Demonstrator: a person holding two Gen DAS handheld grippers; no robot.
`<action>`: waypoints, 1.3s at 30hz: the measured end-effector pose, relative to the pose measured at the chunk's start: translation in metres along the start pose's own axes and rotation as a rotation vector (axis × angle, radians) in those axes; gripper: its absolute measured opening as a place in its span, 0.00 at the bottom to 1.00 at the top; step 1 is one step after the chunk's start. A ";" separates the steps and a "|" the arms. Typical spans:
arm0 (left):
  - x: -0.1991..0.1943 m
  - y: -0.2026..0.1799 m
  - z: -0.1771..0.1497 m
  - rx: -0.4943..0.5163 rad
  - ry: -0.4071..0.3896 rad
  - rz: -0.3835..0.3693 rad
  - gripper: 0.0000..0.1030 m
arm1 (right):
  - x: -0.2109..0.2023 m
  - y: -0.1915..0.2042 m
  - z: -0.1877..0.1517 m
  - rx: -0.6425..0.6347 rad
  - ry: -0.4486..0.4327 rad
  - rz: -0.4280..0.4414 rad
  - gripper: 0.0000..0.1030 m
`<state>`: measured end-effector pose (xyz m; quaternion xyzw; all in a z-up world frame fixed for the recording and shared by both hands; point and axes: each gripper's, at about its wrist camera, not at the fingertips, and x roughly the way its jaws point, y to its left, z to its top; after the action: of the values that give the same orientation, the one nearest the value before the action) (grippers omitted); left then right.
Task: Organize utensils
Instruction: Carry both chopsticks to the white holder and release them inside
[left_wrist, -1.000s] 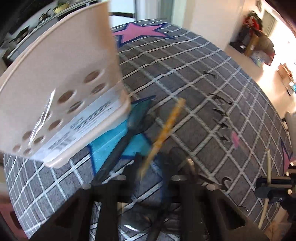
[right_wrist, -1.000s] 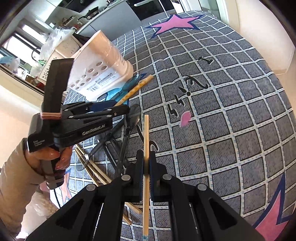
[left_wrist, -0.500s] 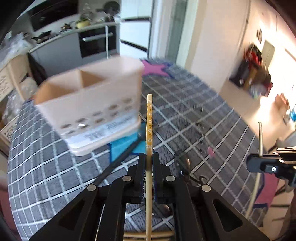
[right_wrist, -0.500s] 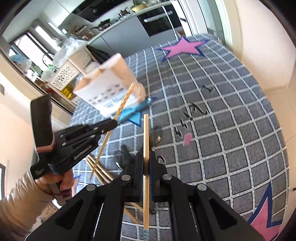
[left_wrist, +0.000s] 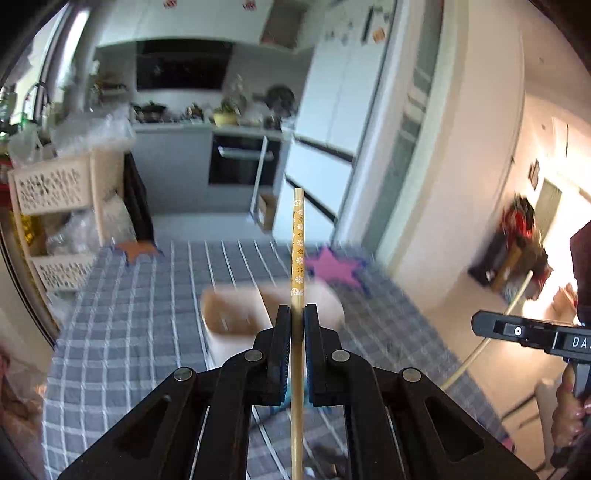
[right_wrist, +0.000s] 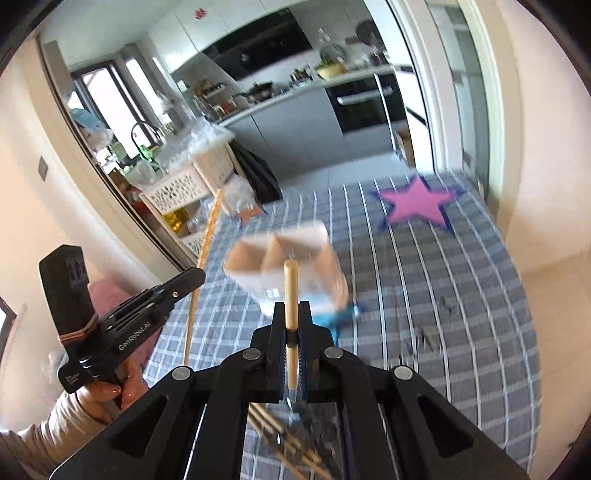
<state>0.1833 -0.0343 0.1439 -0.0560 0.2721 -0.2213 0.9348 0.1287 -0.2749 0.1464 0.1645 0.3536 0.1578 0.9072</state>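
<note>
Both hands are up over the table (right_wrist: 461, 295) now, each with one chopstick. The left gripper (left_wrist: 297, 321) is clamped on a patterned chopstick (left_wrist: 297, 236) that stands almost straight up between its pads, decorated end high. Its jaws have just been closing a little further, with the stick between them. The right gripper (right_wrist: 291, 317) is pinched tight on a plain wooden chopstick (right_wrist: 290, 288), also pointing up and away.

The holder (right_wrist: 284, 258), a pale box with divided compartments, stands upright on the checked cloth just ahead of both grippers and below their tips. It is blurred, so I cannot say how many compartments it has or what is already inside. More chopsticks (right_wrist: 291, 443) lie on the cloth under the right gripper, still to be sorted.

To my eye this is the carry step: sticks picked, not yet dropped in. Next, each gripper has to come over an open compartment, tip its stick so the lower end points into the opening, lower it and only then let go. Both hands heading for the same small box could crowd each other; one at a time looks safer. A stick caught on the rim might tip the light holder.
</note>
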 end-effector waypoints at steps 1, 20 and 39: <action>0.001 0.002 0.008 -0.005 -0.019 0.002 0.38 | 0.000 0.005 0.012 -0.012 -0.011 0.006 0.06; 0.097 0.061 0.088 -0.098 -0.272 0.073 0.38 | 0.063 0.038 0.118 -0.151 -0.119 -0.071 0.06; 0.125 0.069 0.019 -0.056 -0.200 0.165 0.38 | 0.176 0.006 0.100 -0.125 0.116 -0.076 0.06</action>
<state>0.3145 -0.0284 0.0835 -0.0813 0.1875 -0.1292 0.9703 0.3202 -0.2174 0.1147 0.0845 0.4007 0.1543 0.8991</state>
